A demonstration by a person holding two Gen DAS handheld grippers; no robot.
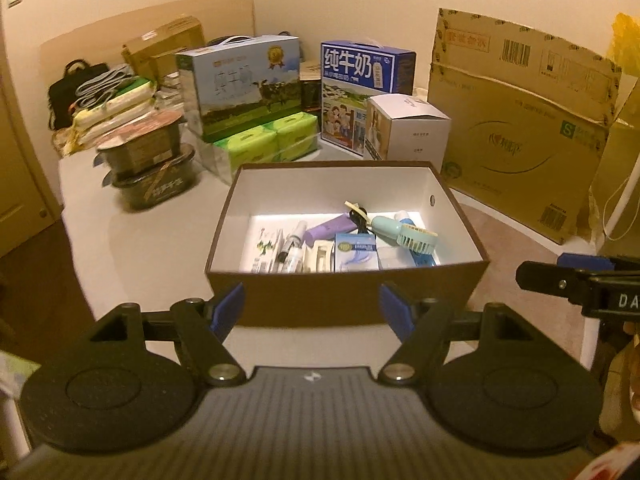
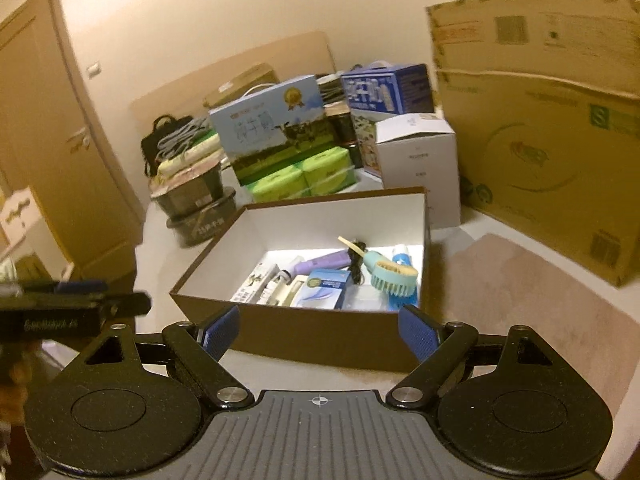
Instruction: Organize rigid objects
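A brown open box [image 1: 344,300] with a white inside sits on the white table; it also shows in the right wrist view [image 2: 320,332]. Inside lie a mint handheld fan [image 1: 412,234], a purple tube [image 1: 330,227], a small blue carton [image 1: 356,252], white tubes [image 1: 276,250] and a black cord. My left gripper [image 1: 314,312] is open and empty, just in front of the box's near wall. My right gripper [image 2: 320,332] is open and empty, in front of the same wall. The fan [image 2: 394,276] and blue carton [image 2: 320,286] also show in the right wrist view.
Behind the box stand two milk cartons [image 1: 248,84], green tissue packs [image 1: 272,140], a white box [image 1: 412,128] and dark noodle bowls [image 1: 156,168]. A large cardboard box [image 1: 524,128] stands at the right. A beige mat [image 2: 532,312] lies right of the brown box.
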